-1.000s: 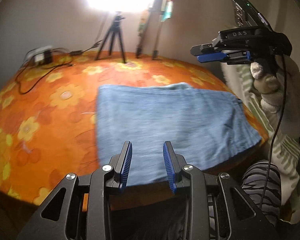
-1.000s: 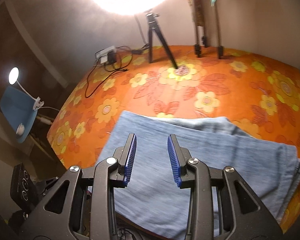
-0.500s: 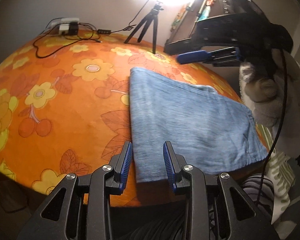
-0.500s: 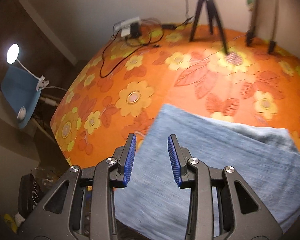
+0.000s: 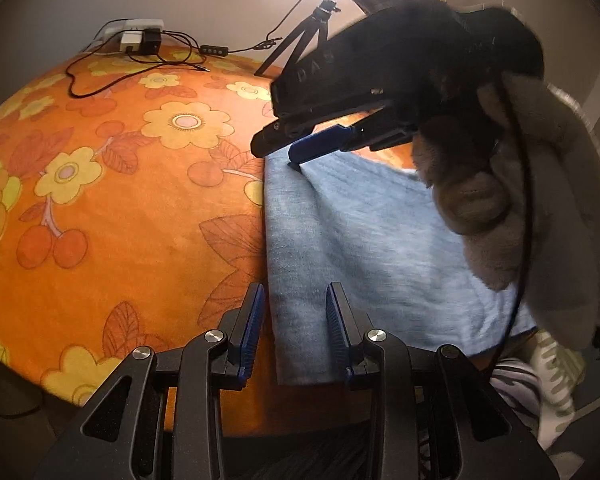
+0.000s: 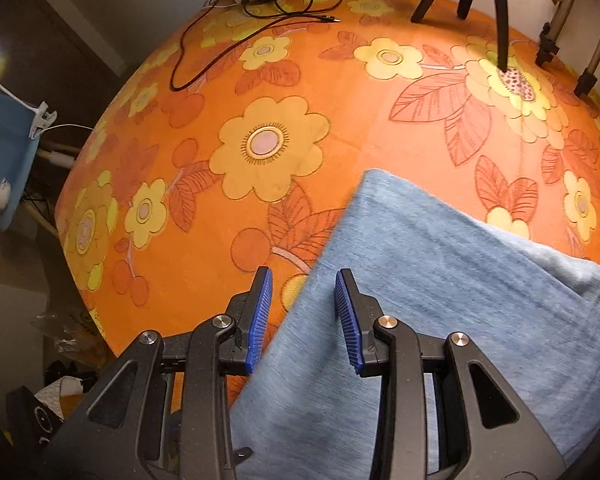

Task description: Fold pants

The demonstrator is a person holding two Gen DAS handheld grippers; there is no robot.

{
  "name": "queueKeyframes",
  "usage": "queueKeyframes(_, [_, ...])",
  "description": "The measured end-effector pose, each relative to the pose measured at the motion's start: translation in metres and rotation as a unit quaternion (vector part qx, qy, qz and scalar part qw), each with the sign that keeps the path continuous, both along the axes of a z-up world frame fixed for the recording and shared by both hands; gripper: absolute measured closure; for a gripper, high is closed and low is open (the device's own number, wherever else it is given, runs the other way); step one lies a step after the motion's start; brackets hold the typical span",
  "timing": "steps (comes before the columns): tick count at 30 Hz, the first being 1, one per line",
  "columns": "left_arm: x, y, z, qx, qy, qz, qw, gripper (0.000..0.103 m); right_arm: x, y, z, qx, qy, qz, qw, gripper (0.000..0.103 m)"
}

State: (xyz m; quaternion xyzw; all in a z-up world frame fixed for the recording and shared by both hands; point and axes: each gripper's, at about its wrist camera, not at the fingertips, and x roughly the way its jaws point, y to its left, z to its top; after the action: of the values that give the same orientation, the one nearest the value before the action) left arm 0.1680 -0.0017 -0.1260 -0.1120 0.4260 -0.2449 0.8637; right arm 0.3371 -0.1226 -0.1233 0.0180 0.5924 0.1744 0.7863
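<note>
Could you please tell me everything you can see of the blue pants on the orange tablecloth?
The light blue, soft-looking fabric pants lie already folded into a flat, roughly rectangular stack on the orange flowered tablecloth, near its front edge. Layered edges show at the right end. Both tools are over the left edge with jaws apart: the left tool at the near corner, the right tool at the far corner, its tip at the cloth.
</note>
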Motion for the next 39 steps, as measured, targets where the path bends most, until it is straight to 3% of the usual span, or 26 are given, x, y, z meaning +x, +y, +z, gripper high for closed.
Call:
queueKeyframes(8, [-0.002,-0.006,-0.007,0.035,-0.01,-0.005,0.9993,0.073,0.001,-0.007,0.011,-0.002,-0.01,-0.012,1.0,0.069])
queueKeyframes(22, [-0.011,-0.003,-0.009,0.023,-0.016,-0.01,0.9996,0.073,0.023,0.024,-0.013,-0.111,0.018,-0.001,0.994,0.059])
queueKeyframes(34, [-0.012,-0.006,-0.008,0.018,-0.017,-0.017,0.9995,0.073,0.032,0.038,-0.033,-0.145,0.033,-0.006,0.989,0.058])
queueKeyframes(36, [-0.012,-0.007,-0.008,0.018,-0.017,-0.017,0.9995,0.073,0.032,0.038,-0.033,-0.144,0.031,-0.008,0.989,0.061])
queueKeyframes(39, [-0.01,-0.006,-0.007,0.016,-0.016,-0.015,0.9996,0.073,0.031,0.037,-0.033,-0.147,0.025,-0.015,0.989,0.077])
